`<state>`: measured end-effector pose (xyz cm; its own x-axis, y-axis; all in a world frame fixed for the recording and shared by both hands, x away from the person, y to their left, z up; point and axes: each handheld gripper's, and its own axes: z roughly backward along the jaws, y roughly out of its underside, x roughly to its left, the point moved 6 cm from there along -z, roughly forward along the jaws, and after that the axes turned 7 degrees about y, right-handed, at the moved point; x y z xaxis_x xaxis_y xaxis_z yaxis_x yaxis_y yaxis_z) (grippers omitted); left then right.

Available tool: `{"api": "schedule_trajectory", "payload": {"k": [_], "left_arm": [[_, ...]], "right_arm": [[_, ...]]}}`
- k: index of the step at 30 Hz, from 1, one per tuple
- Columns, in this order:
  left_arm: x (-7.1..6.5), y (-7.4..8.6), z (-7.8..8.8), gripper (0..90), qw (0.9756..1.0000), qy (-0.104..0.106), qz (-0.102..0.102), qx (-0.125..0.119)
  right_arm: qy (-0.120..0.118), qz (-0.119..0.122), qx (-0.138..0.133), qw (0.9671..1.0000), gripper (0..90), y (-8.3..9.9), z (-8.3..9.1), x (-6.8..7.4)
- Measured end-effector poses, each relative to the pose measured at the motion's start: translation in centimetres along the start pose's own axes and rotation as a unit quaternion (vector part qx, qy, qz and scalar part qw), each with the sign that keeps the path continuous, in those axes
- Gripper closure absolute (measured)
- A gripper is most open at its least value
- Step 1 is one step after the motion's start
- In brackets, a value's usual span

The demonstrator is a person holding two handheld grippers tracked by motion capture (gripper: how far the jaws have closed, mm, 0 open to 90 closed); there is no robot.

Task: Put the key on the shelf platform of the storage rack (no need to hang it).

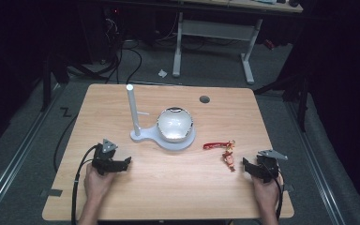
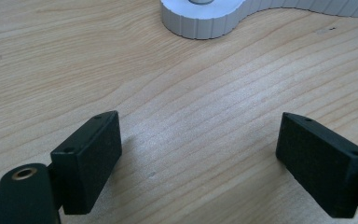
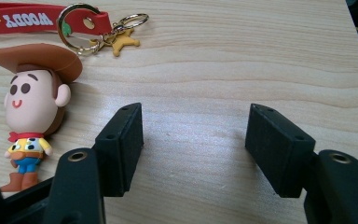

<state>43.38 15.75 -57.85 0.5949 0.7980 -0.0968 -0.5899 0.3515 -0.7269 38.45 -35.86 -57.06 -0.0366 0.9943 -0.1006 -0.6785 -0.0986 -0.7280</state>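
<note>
A cowboy figure keychain (image 1: 228, 159) with a red strap (image 1: 212, 146) lies flat on the wooden table (image 1: 168, 187), right of centre. In the right gripper view the figure (image 3: 30, 112) lies left of the jaws, its gold ring and star charm (image 3: 119, 43) above. My right gripper (image 1: 246, 165) rests on the table just right of the figure, open, nothing between its fingers (image 3: 121, 140). My left gripper (image 1: 124, 162) sits at the table's left front, open and empty. A white stand (image 1: 161, 137) with an upright post (image 1: 132, 108) and a clear dome (image 1: 175, 123) stands at centre.
The stand's ribbed white base (image 2: 205, 18) lies ahead of the left gripper (image 2: 200, 158). A dark round hole (image 1: 204, 99) marks the table's far right. Beyond the table stands a white desk frame (image 1: 211, 42) on grey floor, with cables.
</note>
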Motion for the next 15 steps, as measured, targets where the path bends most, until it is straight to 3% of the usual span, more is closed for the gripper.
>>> {"api": "schedule_trajectory", "payload": {"k": [15], "left_arm": [[-0.02, 0.04, 0.05, 15.4, 1.0, 0.001, 0.001, -0.001]], "right_arm": [[-0.001, 0.001, 0.0, 1.0, 38.3, 0.06, 0.08, -0.01]]}}
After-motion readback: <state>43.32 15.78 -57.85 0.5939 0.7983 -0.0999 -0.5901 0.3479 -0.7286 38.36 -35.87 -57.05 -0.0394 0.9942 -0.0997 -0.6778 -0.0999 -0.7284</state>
